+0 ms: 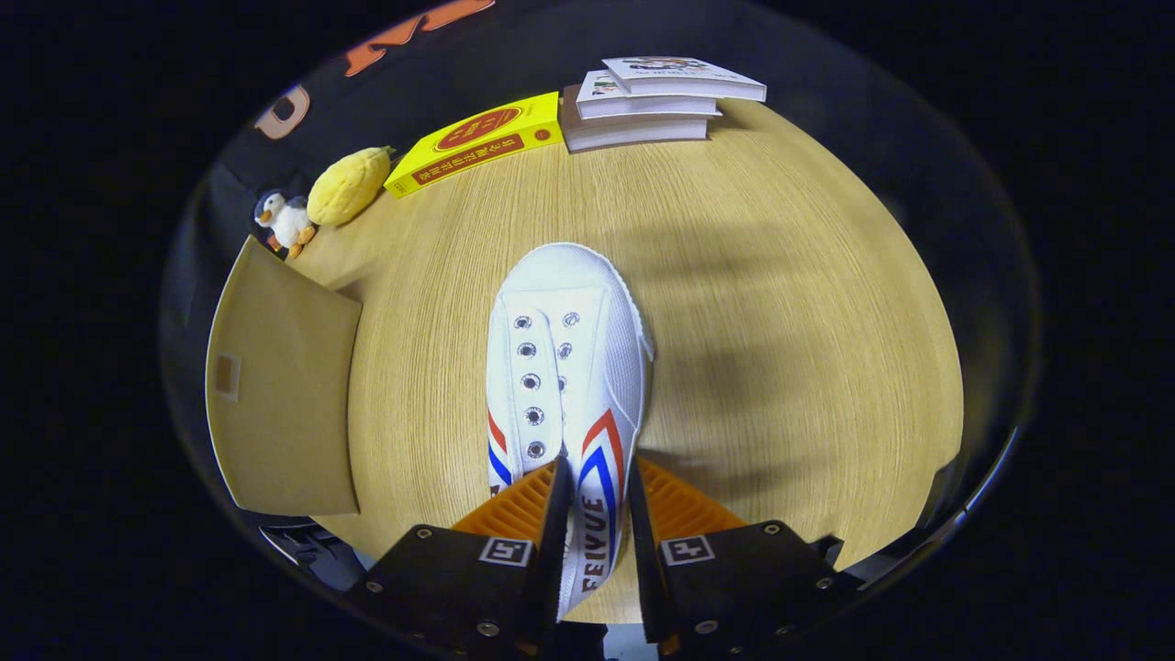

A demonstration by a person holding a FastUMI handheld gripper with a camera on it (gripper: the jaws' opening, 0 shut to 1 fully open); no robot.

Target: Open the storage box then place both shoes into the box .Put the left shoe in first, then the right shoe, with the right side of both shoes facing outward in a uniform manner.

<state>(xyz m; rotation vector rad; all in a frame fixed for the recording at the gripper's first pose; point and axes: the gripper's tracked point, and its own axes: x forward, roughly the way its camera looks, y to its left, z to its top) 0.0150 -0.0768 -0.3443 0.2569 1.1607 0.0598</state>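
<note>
**Gripper clamps a white shoe**

The gripper (595,514) has both fingers pressed on the heel side wall of the white shoe (562,367), toe pointing ahead over the counter (780,303). The tan storage box (280,386) sits to its left, near the fingers.

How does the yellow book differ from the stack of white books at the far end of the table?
The yellow book is a single volume with a bright yellow cover and a red emblem; the stack of white books is three volumes piled up, pale-covered. The yellow book lies beside the plush lemon, the stack further from it. Both lie flat on the wooden table, far beyond the gripper, whose fingers pinch the white shoe.
</note>
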